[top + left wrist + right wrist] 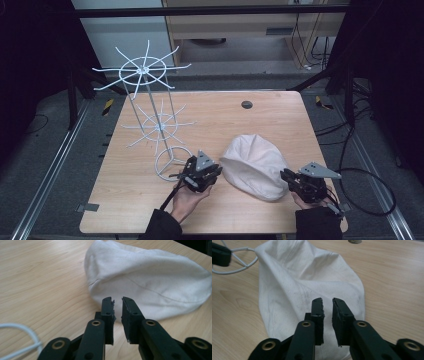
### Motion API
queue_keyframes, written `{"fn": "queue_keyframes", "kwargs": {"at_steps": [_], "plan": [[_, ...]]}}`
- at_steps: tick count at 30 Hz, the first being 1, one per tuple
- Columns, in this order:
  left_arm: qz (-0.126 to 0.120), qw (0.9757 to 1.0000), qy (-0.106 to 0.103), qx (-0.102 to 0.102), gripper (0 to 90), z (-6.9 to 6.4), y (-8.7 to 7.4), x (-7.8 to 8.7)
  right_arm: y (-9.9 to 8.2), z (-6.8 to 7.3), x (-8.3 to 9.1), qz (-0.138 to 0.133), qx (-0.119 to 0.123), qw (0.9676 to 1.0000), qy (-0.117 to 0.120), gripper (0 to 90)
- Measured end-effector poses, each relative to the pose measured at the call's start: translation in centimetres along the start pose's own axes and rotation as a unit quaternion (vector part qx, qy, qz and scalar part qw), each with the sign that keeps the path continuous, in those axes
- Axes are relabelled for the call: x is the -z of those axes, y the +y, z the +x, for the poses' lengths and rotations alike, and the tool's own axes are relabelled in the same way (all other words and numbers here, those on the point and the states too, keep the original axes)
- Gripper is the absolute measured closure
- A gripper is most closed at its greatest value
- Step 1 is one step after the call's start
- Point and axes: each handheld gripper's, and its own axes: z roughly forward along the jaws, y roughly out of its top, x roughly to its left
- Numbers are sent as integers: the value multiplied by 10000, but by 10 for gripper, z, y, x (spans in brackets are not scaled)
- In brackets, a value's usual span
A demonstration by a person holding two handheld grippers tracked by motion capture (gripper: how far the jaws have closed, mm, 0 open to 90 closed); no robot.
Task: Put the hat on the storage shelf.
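Nearest the person's edge of the tabletop point(130, 195), two hands hold a claw each. The left claw point(218, 170) sits just to the left of a white cloth cap point(255, 166), tilted toward it. In the left gripper view its two black jaws stand a narrow slit apart with nothing between them, the pads point(109, 311) bare, and the tips hang just short of the cap's near edge point(150, 290) without touching it. A loop of white wire point(22, 340) lies low and to the left of these jaws.

The right claw point(284, 175) is held at the cap's right, its tips at the cap's lower right edge; from above I cannot tell whether they touch the cloth. In the right gripper view its jaws are likewise only narrowly parted and empty, poised above the near end of the cap point(307, 285), which stretches away from them in soft folds. Beyond the cap's far left corner in that view, the black tip of the left claw point(220, 255) shows beside a curve of white wire.

The cap thus lies between the two claws, flat on the tabletop and held by neither.

Just beyond and to the left of the left claw stands a white wire rack point(150, 95): its round base ring rests near that claw, with a lower wheel of spokes above it and a larger wheel at the top. Farther out, past the cap and well apart from both claws, a small dark round disc point(246, 104) is set in the tabletop near its far edge.
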Motion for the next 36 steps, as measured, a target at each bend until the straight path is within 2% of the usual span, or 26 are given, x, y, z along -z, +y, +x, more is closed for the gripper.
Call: {"fn": "queue_keyframes", "kwargs": {"at_steps": [3, 5, 7, 10, 12, 13, 18, 22, 26, 28, 30, 32, 35, 36], "plan": [[-44, 10000, 30, 3, 741, 8, -9, 20, 6, -2, 1, -4, 51, 10000, 10, 675], [-57, 10000, 75, 24, 718, 13, -16, 32, 9, -2, 3, -56, 145, 9998, -103, 631], [-32, 9999, 129, 41, 693, 21, -24, 44, 12, -2, 6, -76, 112, 9999, -83, 585], [12, 9997, 225, 38, 663, 30, -34, 58, 15, -2, 8, -57, 142, 9998, -118, 556], [2, 9997, 218, 101, 638, 33, -38, 62, 18, -3, 9, -38, 156, 9998, -76, 528], [-12, 9997, 163, 164, 619, 39, -44, 70, 19, -3, 10, -23, 187, 9998, -73, 517], [14, 9990, 432, 150, 566, 52, -58, 87, 26, 0, 9, 27, 348, 9994, 13, 478], [-81, 9980, 552, 294, 525, 62, -65, 97, 31, 3, 8, 0, 392, 9992, 113, 452], [-142, 9957, 800, 437, 482, 78, -78, 107, 41, 10, 3, 129, 586, 9979, 228, 434], [-141, 9953, 839, 468, 466, 81, -80, 108, 44, 13, 0, 192, 697, 9971, 246, 435], [-155, 9937, 963, 560, 449, 90, -86, 110, 46, 16, -4, 254, 792, 9961, 283, 439], [-125, 9932, 1023, 541, 433, 94, -88, 111, 48, 20, -9, 301, 865, 9952, 335, 443], [-175, 9894, 1238, 743, 411, 110, -95, 115, 51, 25, -16, 426, 952, 9937, 400, 459], [-175, 9894, 1238, 743, 402, 110, -95, 115, 51, 25, -16, 426, 952, 9937, 400, 459]]}}
